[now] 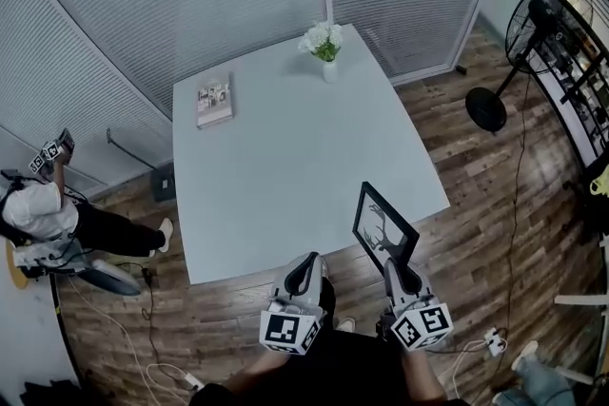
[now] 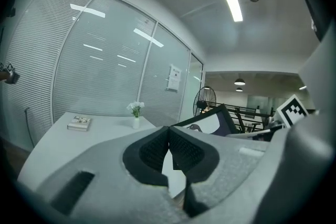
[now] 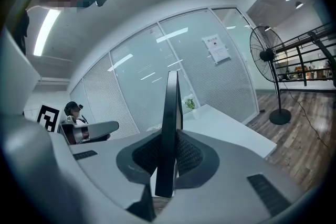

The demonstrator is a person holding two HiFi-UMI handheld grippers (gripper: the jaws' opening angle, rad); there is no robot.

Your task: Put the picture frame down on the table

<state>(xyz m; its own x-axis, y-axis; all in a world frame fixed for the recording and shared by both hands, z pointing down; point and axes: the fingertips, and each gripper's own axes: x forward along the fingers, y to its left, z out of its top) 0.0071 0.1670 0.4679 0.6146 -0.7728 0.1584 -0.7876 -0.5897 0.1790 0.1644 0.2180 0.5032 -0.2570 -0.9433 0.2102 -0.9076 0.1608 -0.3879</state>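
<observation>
A black picture frame (image 1: 383, 228) with a tree print is held upright over the near right edge of the white table (image 1: 285, 166). My right gripper (image 1: 398, 273) is shut on the frame's lower edge; in the right gripper view the frame (image 3: 170, 128) stands edge-on between the pads. My left gripper (image 1: 306, 273) hovers beside it at the table's near edge, shut with nothing in it. In the left gripper view the pads (image 2: 184, 149) meet and the frame (image 2: 212, 122) shows just to the right.
A book (image 1: 215, 100) lies at the table's far left and a white vase of flowers (image 1: 324, 46) stands at its far edge. A floor fan (image 1: 519, 52) stands to the right. A person (image 1: 57, 214) sits on the floor at left. Cables trail across the wooden floor.
</observation>
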